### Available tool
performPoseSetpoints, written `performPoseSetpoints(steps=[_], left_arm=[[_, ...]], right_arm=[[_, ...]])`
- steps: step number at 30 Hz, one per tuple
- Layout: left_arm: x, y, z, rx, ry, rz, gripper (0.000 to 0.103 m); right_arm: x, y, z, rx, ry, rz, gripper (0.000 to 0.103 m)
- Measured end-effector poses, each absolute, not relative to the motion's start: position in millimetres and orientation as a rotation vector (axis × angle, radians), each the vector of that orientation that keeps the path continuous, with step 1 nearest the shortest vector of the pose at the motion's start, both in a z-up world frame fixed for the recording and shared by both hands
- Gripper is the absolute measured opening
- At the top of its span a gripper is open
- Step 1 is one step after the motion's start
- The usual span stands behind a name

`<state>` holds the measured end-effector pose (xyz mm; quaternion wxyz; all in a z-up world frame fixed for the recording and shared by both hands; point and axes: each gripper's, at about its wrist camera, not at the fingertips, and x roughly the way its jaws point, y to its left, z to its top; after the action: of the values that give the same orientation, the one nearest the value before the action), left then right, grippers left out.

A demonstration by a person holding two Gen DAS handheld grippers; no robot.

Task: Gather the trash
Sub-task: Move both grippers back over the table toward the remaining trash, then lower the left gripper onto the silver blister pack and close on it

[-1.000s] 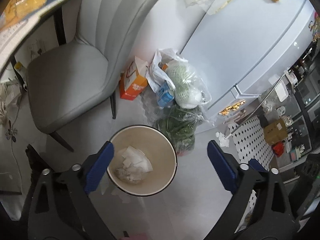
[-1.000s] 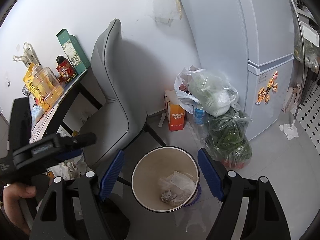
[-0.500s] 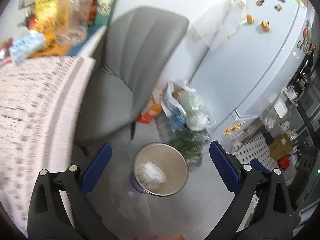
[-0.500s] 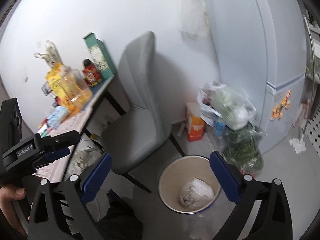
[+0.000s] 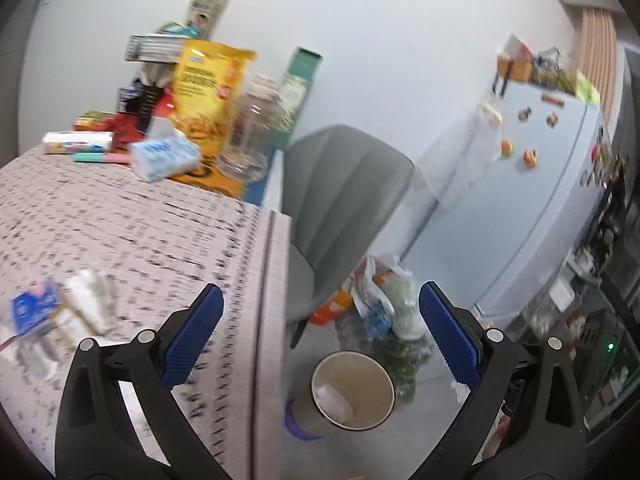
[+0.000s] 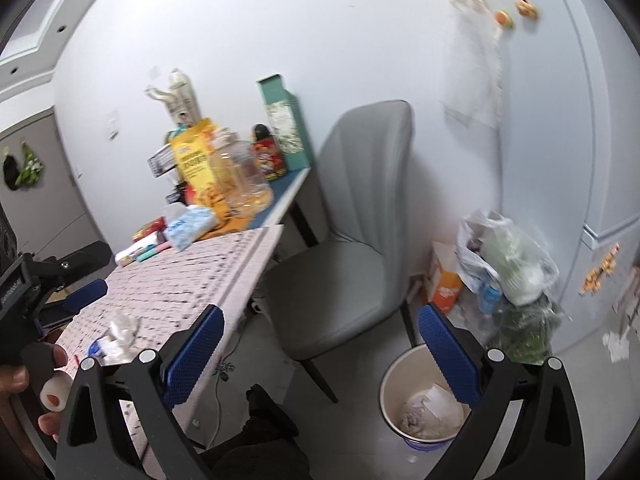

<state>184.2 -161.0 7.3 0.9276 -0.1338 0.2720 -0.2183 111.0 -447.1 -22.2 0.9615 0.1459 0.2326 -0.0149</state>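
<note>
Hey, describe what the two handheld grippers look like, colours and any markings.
Both the left gripper and the right gripper have black, triangular cut-out arms with silver pivot bolts and long blue textured pads. From the right wrist view, the left gripper's black body bears small white lettering, too blurred to read for certain.

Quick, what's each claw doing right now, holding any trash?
Left claw: open, holding nothing.
Right claw: open, holding nothing.

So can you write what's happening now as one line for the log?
left tool: open, empty | right tool: open, empty | bin: on floor, paper inside | crumpled paper: on table
</note>
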Motion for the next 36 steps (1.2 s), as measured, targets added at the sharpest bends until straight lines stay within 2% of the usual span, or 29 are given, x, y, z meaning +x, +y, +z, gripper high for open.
performPoseSetpoints(steps=[7,13,36], left_arm=[[151.5,-98.4,14.7,-0.358,0.469,-0.257,0.097],[122.3,-73.3,13.8,-0.291,0.394,-0.240,0.097],[57.5,34.7,-28.0,-0.269,0.485,-0.095,0.097]], right_arm=[[110.3,-399.7,-11.2,0.239,0.447,0.034,0.096],[113.5,-366.1,-9.5,0.222,0.458,0.103,0.096],[109.8,-277.0,-18.0,0.118,0.503,0.339,0.096]])
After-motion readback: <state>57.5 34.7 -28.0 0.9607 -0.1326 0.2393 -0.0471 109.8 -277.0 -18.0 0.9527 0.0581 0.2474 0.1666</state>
